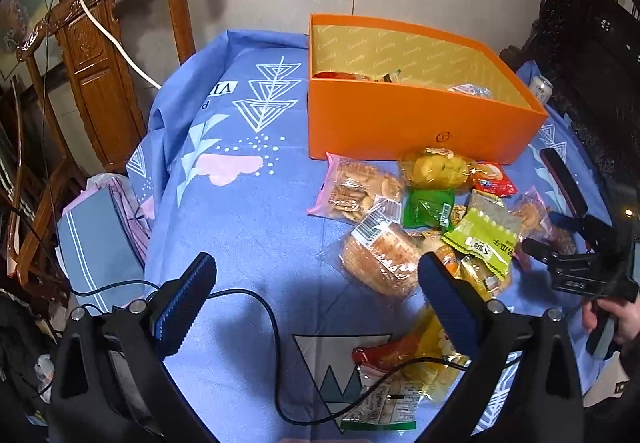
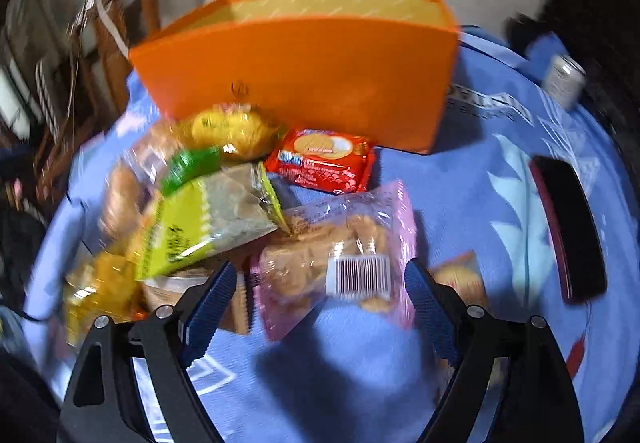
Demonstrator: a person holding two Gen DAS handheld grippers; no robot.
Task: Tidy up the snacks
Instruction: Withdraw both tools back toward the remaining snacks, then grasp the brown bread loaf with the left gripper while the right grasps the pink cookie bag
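A loose heap of wrapped snacks lies on the blue patterned cloth [image 1: 256,227] covering the desk, directly before the open orange cardboard box [image 1: 416,123]. The box already holds a few packets against its gold-lined inner wall.

The heap includes a pink-edged clear bag of small biscuits [image 2: 340,255], barcode uppermost; a red foil biscuit packet [image 2: 324,161] just in front of the box; a lime-green and clear seed sachet [image 2: 208,223] tilted over other items; a yellow-wrapped cake [image 1: 438,169]; a small green packet [image 1: 428,207]; and a clear-wrapped round bread [image 1: 380,259].

The right tool [image 2: 320,299] stands wide open, empty, its jaws either side of the pink-edged bag without pressing on it. That view is blurred.

The left tool [image 1: 316,291] is likewise wide open and holds nothing, over bare cloth beside the bread.

A dark oblong tray [image 2: 572,235] lies right of the heap; a silver can [image 2: 564,81] stands beyond. A carved wooden chair [image 1: 100,43] stands behind the desk.
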